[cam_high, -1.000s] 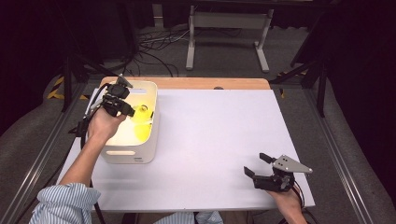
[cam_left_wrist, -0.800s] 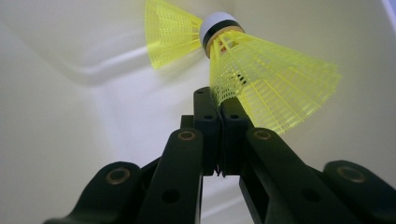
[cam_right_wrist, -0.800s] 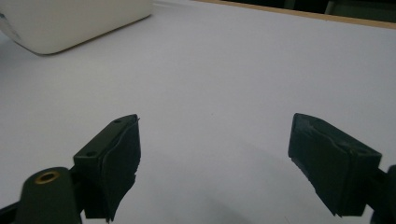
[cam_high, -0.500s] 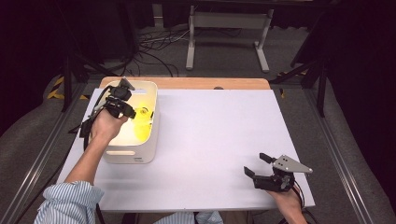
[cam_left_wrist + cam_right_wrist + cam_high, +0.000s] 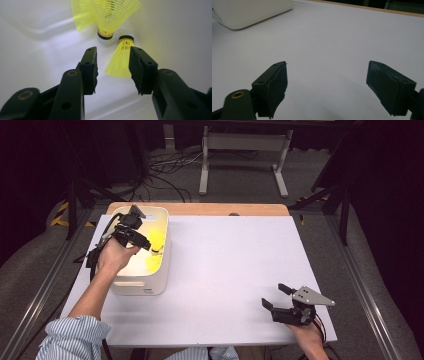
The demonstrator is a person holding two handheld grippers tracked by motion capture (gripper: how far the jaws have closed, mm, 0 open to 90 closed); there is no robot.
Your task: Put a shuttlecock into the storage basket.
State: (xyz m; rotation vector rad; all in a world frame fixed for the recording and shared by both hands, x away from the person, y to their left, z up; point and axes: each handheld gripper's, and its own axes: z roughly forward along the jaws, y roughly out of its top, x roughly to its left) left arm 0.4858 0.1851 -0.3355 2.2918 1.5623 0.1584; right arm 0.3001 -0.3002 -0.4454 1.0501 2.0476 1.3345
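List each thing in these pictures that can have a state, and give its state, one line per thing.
Left gripper: jaws just opened, empty, inside the bin.
Right gripper: open, empty, low over the table.
Yellow shuttlecocks: lying loose in the bin.
White bin: upright, no lid on it.
White table: bare in the middle.

Left hand-held gripper [image 5: 112, 67] inside white bin [image 5: 162, 270], jaws just opened, yellow shuttlecock [image 5: 120, 61] released, lying loose between them

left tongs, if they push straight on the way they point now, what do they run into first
Most likely the nearer yellow shuttlecock lying just ahead between the open left tongs, its skirt close to one jaw. Past it lies a second shuttlecock, then the white bin's wall. Depth is hard to judge.
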